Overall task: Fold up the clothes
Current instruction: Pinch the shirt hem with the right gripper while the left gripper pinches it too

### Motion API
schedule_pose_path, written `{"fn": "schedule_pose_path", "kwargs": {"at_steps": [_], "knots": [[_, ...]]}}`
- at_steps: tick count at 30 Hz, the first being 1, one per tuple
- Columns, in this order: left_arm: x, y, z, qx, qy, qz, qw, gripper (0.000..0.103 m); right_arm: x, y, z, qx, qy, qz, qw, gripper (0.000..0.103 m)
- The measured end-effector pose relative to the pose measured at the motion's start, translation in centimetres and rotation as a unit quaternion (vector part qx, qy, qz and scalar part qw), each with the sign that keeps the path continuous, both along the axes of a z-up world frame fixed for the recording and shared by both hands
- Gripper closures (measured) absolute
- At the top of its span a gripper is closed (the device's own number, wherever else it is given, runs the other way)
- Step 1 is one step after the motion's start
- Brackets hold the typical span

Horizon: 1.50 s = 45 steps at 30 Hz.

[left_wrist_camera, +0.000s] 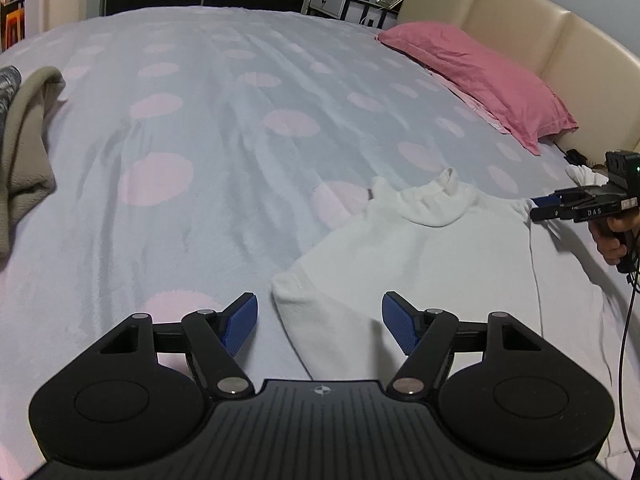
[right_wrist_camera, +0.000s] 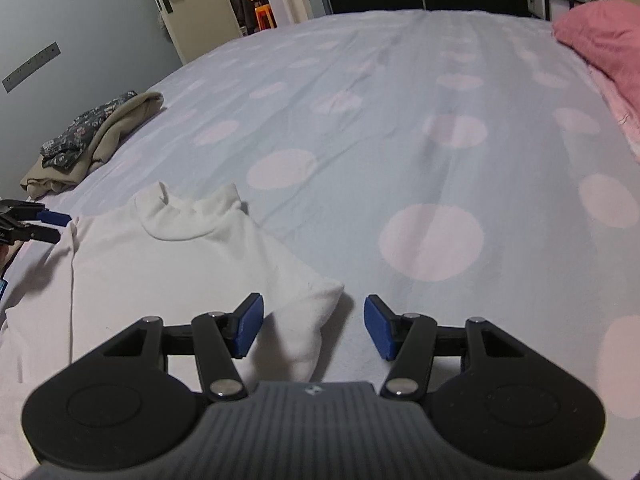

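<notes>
A white turtleneck top lies flat on the polka-dot bedspread, collar pointing away. My left gripper is open and empty, its jaws on either side of the top's left shoulder corner. My right gripper is open and empty, its jaws around the top's right shoulder corner. The top also shows in the right wrist view. The right gripper also shows in the left wrist view at the far right, and the left gripper at the left edge of the right wrist view.
A beige garment with a dark floral one on it is piled at the bed's left edge. A pink pillow lies against the cream headboard. A black cable hangs at the right.
</notes>
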State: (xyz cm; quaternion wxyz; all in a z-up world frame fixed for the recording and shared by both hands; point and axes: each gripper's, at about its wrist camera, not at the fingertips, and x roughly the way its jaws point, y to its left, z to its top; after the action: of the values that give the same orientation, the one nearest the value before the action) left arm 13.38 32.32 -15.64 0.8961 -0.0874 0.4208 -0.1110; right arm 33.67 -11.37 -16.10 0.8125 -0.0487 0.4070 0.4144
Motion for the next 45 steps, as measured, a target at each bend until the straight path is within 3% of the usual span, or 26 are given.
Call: {"fn": "schedule_pose_path", "kwargs": {"at_steps": [6,8,10,11,13,20,32,35,38,41,45], "knots": [[1.6,0.7,-1.3,-0.046,0.004,0.023,0.9987,0.036,0.5,0.5,-0.6,0.024,0.006,-0.006,1.0,0.043],[1.7,0.9,-1.4,-0.061,0.003,0.031,0.9976,0.041,0.5,0.7,-0.6,0.027,0.004,0.0,1.0,0.047],[1.9,1.0,-1.5,-0.077,0.006,0.038,0.9963,0.07,0.5,0.8,-0.7,0.031,0.006,0.002,1.0,0.062],[2.0,1.1,-1.7,-0.084,0.011,0.041,0.9956,0.077,0.5,0.8,-0.7,0.032,0.009,0.001,0.999,0.074],[2.0,1.2,-1.8,-0.087,0.019,0.044,0.9951,0.094,0.5,0.9,-0.7,0.037,0.019,0.001,0.999,0.086],[0.5,1.9,-0.5,-0.089,-0.001,0.047,0.9949,0.098,-0.2,-0.6,0.9,0.076,0.007,-0.003,0.997,0.09],[-4.0,1.0,3.4,-0.101,-0.055,0.028,0.993,0.098,-4.4,-4.5,7.1,0.137,-0.025,0.015,0.99,0.091],[-6.4,0.8,4.3,-0.12,-0.089,0.021,0.9886,0.098,-6.5,-6.0,8.2,0.156,-0.032,0.017,0.987,0.091],[-10.2,0.0,4.7,-0.153,-0.129,-0.016,0.9796,0.098,-9.8,-8.2,8.9,0.194,-0.039,0.038,0.98,0.091],[-14.4,-0.9,2.8,-0.164,-0.114,-0.055,0.9783,0.098,-13.5,-10.9,8.4,0.219,-0.022,0.069,0.973,0.091],[-18.8,-1.4,-0.4,-0.166,-0.068,-0.059,0.982,0.098,-17.7,-14.3,4.4,0.194,0.042,0.074,0.977,0.091]]}}
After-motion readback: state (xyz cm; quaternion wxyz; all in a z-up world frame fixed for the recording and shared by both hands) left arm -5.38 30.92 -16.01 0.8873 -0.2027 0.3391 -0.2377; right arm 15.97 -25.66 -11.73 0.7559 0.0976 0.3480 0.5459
